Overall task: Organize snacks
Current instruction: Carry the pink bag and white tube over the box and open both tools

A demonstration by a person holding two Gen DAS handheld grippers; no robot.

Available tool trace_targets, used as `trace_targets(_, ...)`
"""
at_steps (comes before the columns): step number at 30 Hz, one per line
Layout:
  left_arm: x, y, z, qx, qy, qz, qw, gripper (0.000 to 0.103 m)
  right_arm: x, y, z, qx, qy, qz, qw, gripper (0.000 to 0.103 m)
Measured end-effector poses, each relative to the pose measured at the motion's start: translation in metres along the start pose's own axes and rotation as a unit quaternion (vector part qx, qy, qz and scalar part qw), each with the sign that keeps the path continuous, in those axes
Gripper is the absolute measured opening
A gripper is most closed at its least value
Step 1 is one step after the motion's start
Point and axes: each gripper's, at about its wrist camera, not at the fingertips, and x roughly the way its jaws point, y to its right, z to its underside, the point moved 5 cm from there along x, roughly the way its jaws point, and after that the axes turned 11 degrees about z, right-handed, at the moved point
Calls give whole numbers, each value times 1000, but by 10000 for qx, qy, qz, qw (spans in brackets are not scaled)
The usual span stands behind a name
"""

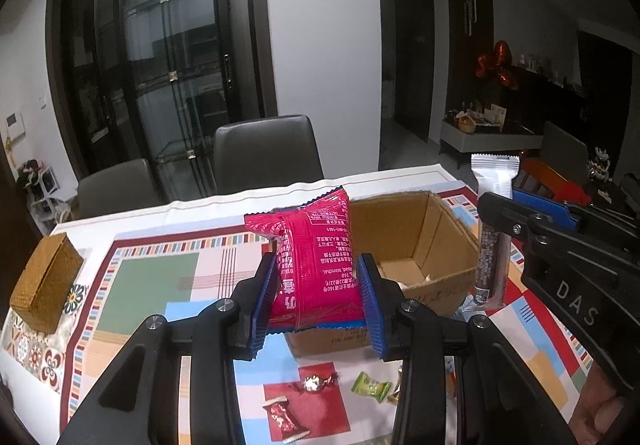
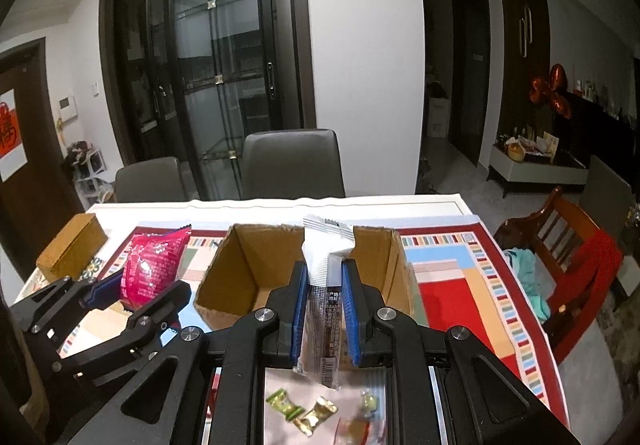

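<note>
Above the patterned tablecloth (image 1: 156, 277), both grippers carry a snack toward the open cardboard box (image 1: 416, 241). The left gripper (image 1: 316, 297) is clamped on a pink snack packet (image 1: 316, 257), held upright by its lower half, just in front of the box's near wall. The right gripper (image 2: 325, 309) is pinched tight on a slim grey-and-white wrapped bar (image 2: 326, 285), also upright, its top edge showing over the box's opening.

To do the drop well, each snack should probably be carried fully over the rim before the jaws let go, since the packet's bottom edge sits about level with the near wall and could catch on it. Releasing one at a time seems wise, as the two grippers are close beside each other and the box is narrow. Tilting the tall bar flat would likely help it settle rather than lean on a wall. Small wrapped candies (image 1: 320, 383), among them a green one (image 1: 370, 387), lie on the cloth near the box, apparently for later.
</note>
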Motion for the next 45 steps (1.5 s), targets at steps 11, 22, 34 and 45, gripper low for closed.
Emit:
trace_targets(11, 21, -2, -17, 176, 83, 58, 9998, 40, 17, 2, -15, -12, 115, 3, 9999, 19)
trace_targets(22, 43, -11, -27, 228, 61, 148, 9996, 40, 34, -1, -22, -44, 214, -34, 9998, 19)
trace_targets(34, 70, -13, -24, 249, 50, 238, 9994, 40, 58, -7, -21, -146, 188, -62, 9997, 19)
trace_targets(45, 86, -20, -27, 118, 30, 288, 9995, 41, 79, -8, -19, -120, -20, -100, 9999, 19)
